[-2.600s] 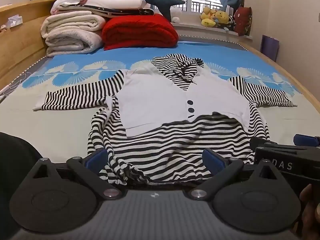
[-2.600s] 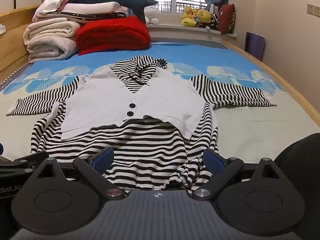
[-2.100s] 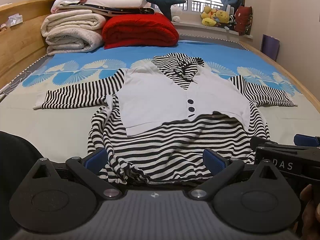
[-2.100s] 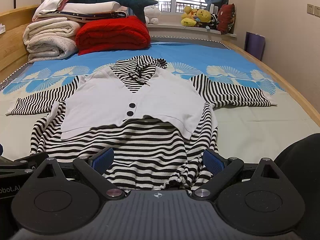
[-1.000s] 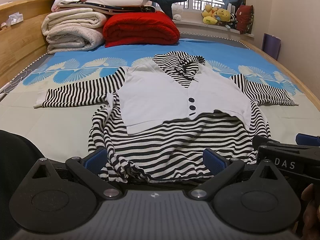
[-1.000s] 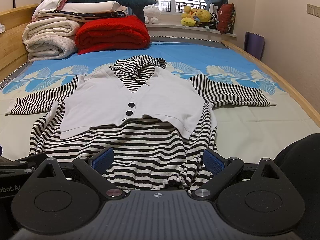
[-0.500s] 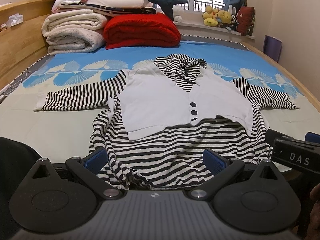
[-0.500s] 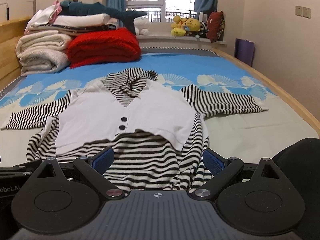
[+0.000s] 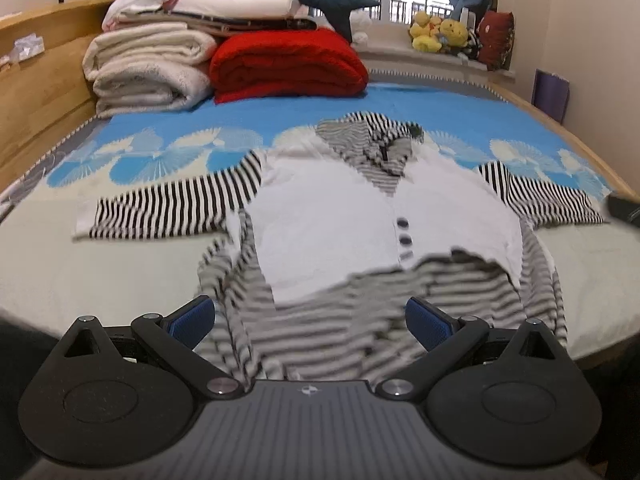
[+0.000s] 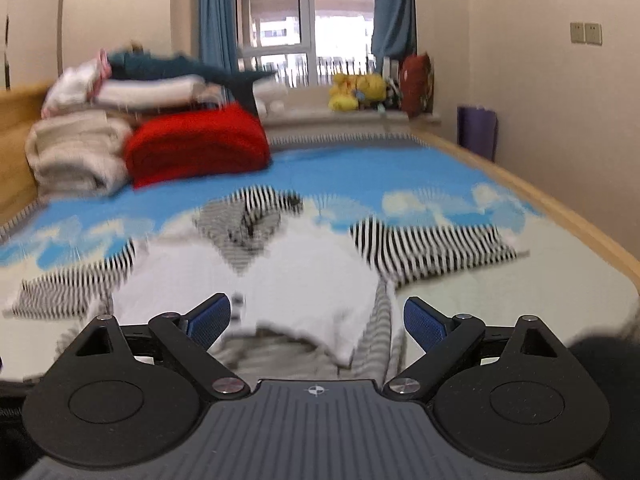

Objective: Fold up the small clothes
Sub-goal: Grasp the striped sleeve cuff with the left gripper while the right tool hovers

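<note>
striped garment (image 9: 360, 240) spread flat on the bed (image 9: 60, 264), straight ahead of both tongs, hem nearest, hood farthest, sleeves out to each side. left tongs (image 9: 308, 316) spread wide over the hem's left part, gripping nothing. right tongs (image 10: 316, 316) equally wide, raised over the right side of the body, empty. judged step: taking the hem to fold it up toward the hood. best done by pinching both hem corners level, lifting together, laying the edge square under the collar. rumpled hem and the loose white front panel likely to bunch, so smooth first. far ahead, stacked blankets (image 9: 148, 68) and a red quilt (image 9: 288, 64), well apart, no hindrance. both views blurred.
</note>
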The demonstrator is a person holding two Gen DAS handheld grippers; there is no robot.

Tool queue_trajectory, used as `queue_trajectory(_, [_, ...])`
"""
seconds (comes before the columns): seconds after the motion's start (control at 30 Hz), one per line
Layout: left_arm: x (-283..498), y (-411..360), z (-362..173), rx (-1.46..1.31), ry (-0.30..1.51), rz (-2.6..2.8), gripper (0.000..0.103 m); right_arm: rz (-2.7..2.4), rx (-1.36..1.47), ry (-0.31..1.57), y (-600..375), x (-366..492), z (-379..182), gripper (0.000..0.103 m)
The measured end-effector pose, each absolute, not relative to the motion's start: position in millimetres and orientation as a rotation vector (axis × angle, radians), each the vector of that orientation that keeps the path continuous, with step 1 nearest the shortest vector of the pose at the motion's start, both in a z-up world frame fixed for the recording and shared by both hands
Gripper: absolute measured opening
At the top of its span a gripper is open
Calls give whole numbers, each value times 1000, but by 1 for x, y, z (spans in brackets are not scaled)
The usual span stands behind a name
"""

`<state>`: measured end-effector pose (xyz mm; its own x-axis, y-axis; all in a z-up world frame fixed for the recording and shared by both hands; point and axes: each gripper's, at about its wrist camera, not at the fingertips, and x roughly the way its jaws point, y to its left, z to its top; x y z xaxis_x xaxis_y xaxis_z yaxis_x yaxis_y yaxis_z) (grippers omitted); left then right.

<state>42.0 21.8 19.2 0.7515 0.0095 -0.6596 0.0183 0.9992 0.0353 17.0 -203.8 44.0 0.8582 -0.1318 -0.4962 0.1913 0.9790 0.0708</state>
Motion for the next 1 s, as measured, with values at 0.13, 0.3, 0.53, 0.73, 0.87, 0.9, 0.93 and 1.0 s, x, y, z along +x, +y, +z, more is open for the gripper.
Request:
queue_trajectory(0.13, [82, 35, 40, 65, 656, 14, 93, -134, 99, 371, -245, 28, 75, 94])
queue_trajectory(0.3, [152, 56, 53, 130, 564, 48, 62, -115, -42, 317, -289, 54, 89, 94])
queue_trajectory(0.53, [255, 120, 0, 91, 648, 112, 43, -233, 107, 324, -334, 62, 75, 91])
queue_trajectory(0.73, [300, 209, -46, -63, 763, 290, 27, -291, 214, 325, -344, 71, 66, 91])
queue_trajectory(0.87, [320, 261, -57, -187, 784, 414, 27, -290, 235, 363, -343, 95, 58, 91])
queue_trajectory(0.9, [324, 274, -61, -221, 804, 461, 27, -293, 236, 369, -342, 100, 56, 91])
queue_trajectory(0.93, [326, 288, -58, -256, 811, 505, 29, -295, 233, 376, -340, 105, 55, 91])
queue_trajectory(1.0, [329, 314, -65, -319, 843, 590, 34, -289, 216, 383, -331, 105, 54, 91])
